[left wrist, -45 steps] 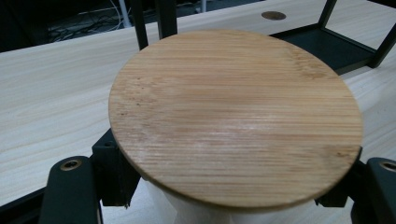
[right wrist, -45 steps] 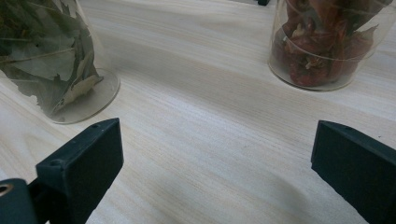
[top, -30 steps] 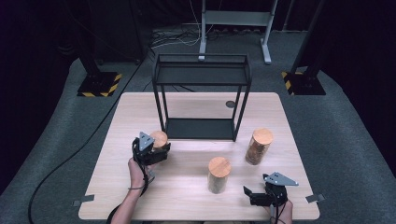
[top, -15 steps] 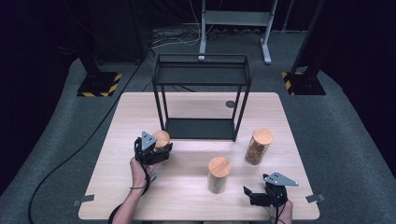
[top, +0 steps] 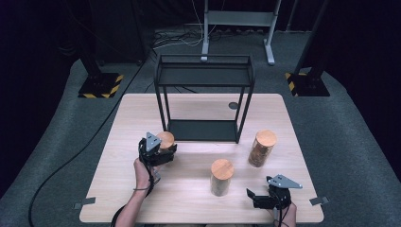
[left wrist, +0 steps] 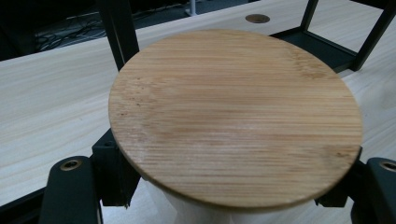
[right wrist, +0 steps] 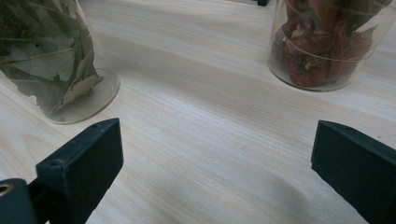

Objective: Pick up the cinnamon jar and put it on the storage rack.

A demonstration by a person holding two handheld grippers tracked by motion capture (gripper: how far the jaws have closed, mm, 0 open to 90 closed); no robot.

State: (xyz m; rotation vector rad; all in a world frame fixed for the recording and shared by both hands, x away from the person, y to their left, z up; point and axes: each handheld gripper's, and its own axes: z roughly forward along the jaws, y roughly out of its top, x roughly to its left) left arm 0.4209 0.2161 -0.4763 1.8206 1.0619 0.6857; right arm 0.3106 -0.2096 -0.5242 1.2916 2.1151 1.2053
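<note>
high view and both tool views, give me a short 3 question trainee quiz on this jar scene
1. True or false: the left tool is shut on the jar with the bamboo lid.
2. How many lidded jars stand on the table?
3. Which describes the right tool? A: shut on the jar of red pieces. B: open, nothing between its jaws. C: inside the black metal rack.

Key:
1. True; in the left tool view the jaws sit against the jar under its lid.
2. Three; one in the left tool, the jar of leaves in the middle, the jar of red pieces at the right.
3. B; bare table lies between its jaws.
</note>
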